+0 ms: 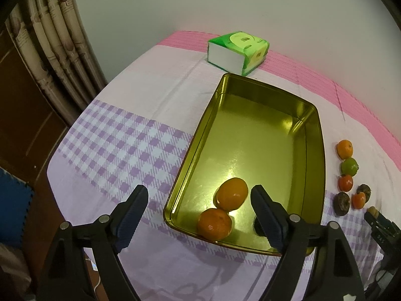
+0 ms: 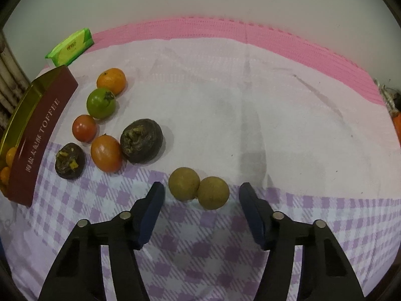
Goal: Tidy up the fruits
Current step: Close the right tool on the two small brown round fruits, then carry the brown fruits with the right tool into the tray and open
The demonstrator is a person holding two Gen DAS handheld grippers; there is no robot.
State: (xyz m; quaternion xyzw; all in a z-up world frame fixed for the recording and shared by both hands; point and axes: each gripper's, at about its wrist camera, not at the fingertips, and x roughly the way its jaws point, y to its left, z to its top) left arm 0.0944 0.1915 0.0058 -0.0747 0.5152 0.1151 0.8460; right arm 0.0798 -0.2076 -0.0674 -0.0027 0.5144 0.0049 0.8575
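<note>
Left gripper (image 1: 199, 200) jaws open, empty, over two oranges (image 1: 223, 212) at tin (image 1: 317, 150) near end. Right gripper (image 2: 201, 200) jaws open around two brown fruits (image 2: 199, 192) near worktop front edge; centre on one, avoid pinching both.

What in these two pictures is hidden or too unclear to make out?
- Left wrist view: a dark thing in the gold tin, hidden behind the left gripper.
- Left wrist view: the right gripper, cut off by the picture's edge.
- Right wrist view: most of the tin's inside, hidden by its red wall.
- Right wrist view: objects at the far right edge, blurred and cut off.
</note>
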